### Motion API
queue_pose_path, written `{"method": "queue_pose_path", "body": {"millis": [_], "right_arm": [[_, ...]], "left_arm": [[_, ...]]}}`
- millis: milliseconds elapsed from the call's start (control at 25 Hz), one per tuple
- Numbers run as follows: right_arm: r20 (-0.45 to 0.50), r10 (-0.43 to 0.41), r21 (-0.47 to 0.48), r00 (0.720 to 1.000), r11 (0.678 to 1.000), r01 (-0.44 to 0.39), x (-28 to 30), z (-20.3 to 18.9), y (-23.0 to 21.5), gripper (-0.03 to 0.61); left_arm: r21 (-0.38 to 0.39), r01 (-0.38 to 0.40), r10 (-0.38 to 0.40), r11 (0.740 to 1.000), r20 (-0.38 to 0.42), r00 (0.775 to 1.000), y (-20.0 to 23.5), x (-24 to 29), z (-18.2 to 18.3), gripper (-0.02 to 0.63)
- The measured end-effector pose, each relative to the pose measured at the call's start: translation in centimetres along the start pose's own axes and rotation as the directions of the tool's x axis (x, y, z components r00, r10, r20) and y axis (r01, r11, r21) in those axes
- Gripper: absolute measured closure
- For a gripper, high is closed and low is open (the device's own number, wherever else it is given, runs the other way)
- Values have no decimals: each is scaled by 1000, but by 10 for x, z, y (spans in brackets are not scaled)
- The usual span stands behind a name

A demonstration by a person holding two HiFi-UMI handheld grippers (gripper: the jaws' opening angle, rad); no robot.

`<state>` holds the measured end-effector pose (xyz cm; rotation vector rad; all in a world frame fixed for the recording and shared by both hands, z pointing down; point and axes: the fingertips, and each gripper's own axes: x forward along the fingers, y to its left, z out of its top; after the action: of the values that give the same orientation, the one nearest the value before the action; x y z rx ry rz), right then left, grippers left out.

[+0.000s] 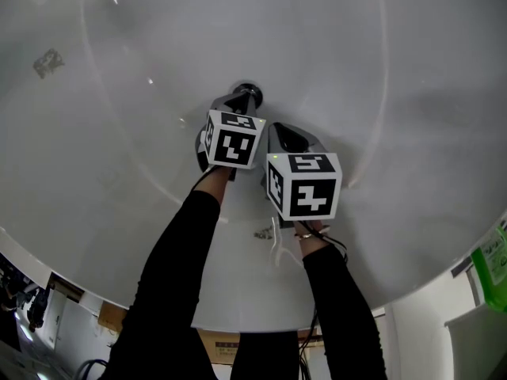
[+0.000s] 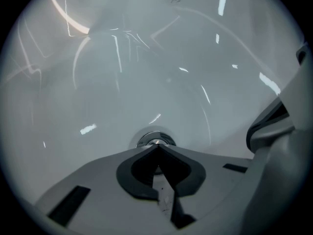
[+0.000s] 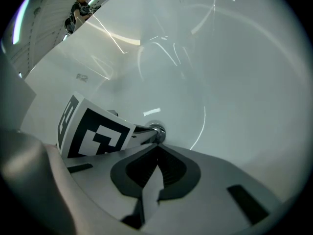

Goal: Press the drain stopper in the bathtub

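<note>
The chrome drain stopper (image 1: 249,93) sits in the floor of the white bathtub (image 1: 380,70). My left gripper (image 1: 242,101) is shut with nothing between its jaws, and its closed tips rest at the stopper. In the left gripper view the stopper (image 2: 154,139) shows just past the closed left gripper (image 2: 156,147). My right gripper (image 1: 283,136) is also shut and empty, held beside and a little behind the left one. In the right gripper view, the right gripper (image 3: 157,147) points toward the stopper (image 3: 158,132), where the left gripper's marker cube (image 3: 93,131) leads.
The tub's curved walls rise all round. A small sticker (image 1: 47,62) is on the far left wall. Outside the rim are a green item (image 1: 493,258) at the right and a cardboard box (image 1: 115,317) below. A person (image 3: 83,4) stands far off.
</note>
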<state>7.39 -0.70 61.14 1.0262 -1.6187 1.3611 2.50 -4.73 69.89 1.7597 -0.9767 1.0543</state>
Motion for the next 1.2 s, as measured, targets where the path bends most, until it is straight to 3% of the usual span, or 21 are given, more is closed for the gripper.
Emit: {"method": "queue_pose_path", "body": {"millis": [280,920,1200], "right_arm": [[-9,-9,10,1000,1000,9,3,-2,-7,577],[-9,-10,33,1000,999,10,9,-5,-8,577],[-6,-17,45,1000,999,18,5,-2,-6,577]], "left_arm": [[50,-46,47,998,-27,999,1,2,0,607],[23,-37,37,999,-27,999,5,4,0,607],[38,9,-8,999,-47,999,2,-4,0,607]]}}
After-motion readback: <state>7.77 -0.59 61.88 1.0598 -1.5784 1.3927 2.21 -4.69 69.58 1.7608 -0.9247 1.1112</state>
